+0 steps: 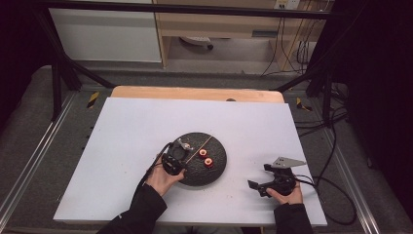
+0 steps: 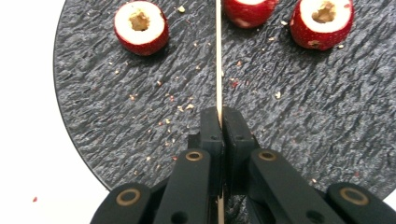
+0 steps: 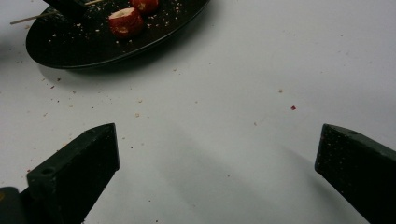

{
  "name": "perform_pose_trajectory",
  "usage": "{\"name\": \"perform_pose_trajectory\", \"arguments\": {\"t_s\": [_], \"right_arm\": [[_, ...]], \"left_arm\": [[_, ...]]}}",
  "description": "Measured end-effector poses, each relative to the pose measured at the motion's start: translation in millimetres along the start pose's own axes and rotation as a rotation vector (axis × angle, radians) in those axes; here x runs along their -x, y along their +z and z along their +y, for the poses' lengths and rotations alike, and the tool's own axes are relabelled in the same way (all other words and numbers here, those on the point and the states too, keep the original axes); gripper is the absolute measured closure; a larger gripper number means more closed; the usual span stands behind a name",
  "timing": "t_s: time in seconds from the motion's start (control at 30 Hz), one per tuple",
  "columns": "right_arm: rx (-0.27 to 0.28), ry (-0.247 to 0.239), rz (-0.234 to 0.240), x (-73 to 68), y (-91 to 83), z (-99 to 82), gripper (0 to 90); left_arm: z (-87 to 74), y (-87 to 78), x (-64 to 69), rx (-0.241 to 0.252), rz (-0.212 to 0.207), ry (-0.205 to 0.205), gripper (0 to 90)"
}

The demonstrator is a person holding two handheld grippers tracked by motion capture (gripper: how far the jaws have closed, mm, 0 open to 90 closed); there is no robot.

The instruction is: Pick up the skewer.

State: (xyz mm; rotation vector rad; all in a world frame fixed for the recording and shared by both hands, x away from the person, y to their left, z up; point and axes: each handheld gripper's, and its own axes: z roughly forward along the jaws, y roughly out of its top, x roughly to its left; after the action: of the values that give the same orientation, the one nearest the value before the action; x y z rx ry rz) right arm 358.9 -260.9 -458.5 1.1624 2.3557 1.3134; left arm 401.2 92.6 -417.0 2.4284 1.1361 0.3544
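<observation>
A round black slate plate [image 1: 214, 168] lies mid-table. A thin wooden skewer [image 1: 198, 149] lies across it, next to two red cored fruit pieces [image 1: 208, 162]. My left gripper [image 1: 180, 158] reaches over the plate's left side. In the left gripper view its jaws [image 2: 222, 116] are shut on the skewer [image 2: 218, 56], which runs straight ahead between three fruit pieces [image 2: 141, 27] on the plate [image 2: 116, 107]. My right gripper [image 1: 259, 176] rests on the table to the right of the plate. It stands wide open [image 3: 217, 144] over bare white table, with nothing between its fingers.
The white tabletop [image 1: 146, 126] carries scattered crumbs around the plate [image 3: 93, 46]. A wooden strip [image 1: 195, 92] edges the far side. Black frame legs [image 1: 58, 78] stand at the back corners, and cables [image 1: 336, 141] trail off the right edge.
</observation>
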Motion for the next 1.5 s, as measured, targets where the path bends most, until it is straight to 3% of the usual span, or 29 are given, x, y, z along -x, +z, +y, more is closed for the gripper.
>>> {"name": "perform_pose_trajectory", "arguments": {"t_s": [0.37, 0.57, 0.7, 1.27, 1.5], "right_arm": [[0.0, -0.003, -0.001, 0.2, -0.2, 0.0, 0.7], [-0.002, -0.001, -0.002, 0.0, -0.2, -0.1, 0.7], [-0.004, -0.001, -0.004, -0.2, 0.1, -0.2, 0.7], [-0.012, 0.0, -0.01, -0.1, 1.4, -0.5, 0.7], [-0.017, 0.01, -0.011, -0.7, 1.9, -0.3, 0.7]], "left_arm": [[-4.3, -5.2, -4.6, 0.031, -0.005, -0.019, 88.0], [-12.1, -14.3, -12.4, 0.075, -0.01, -0.029, 88.2], [-19.3, -20.4, -18.7, 0.113, -0.037, -0.037, 88.2], [-69.3, -47.6, -44.9, 0.312, -0.149, -0.077, 88.2], [-89.2, -53.6, -50.5, 0.36, -0.152, -0.067, 88.2]]}}
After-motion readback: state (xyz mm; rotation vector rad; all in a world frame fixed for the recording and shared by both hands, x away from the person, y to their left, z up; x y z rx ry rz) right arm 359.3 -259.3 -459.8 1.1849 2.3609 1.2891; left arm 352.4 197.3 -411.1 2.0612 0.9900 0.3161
